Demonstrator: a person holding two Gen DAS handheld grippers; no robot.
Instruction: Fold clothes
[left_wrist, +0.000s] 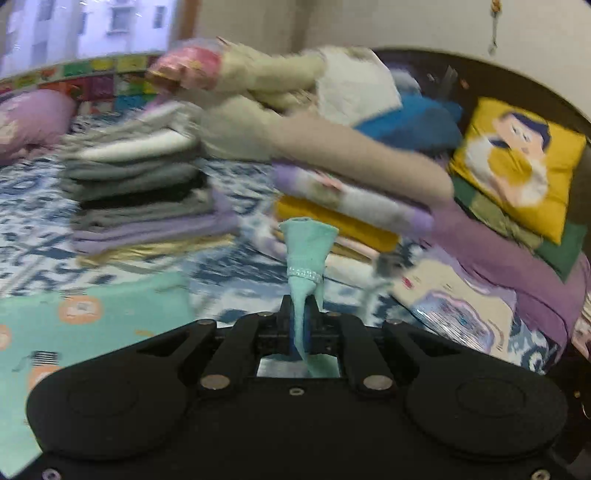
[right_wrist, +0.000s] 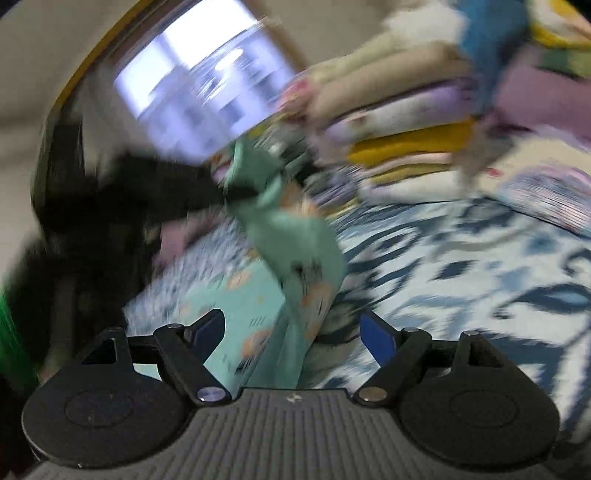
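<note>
Mint garment (left_wrist: 306, 251) pinched in left tongs (left_wrist: 303, 314); right tongs (right_wrist: 295, 332) wide, cloth between them.

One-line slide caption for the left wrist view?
Left gripper pinches a bunched mint garment above the patterned bedspread, folded stacks behind.

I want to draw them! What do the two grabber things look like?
The left gripper is all black, with round discs, silver rivets and blue finger pads. The right gripper looks alike, but has a grey ribbed plate in its middle, and its blue finger pads show more.
</note>
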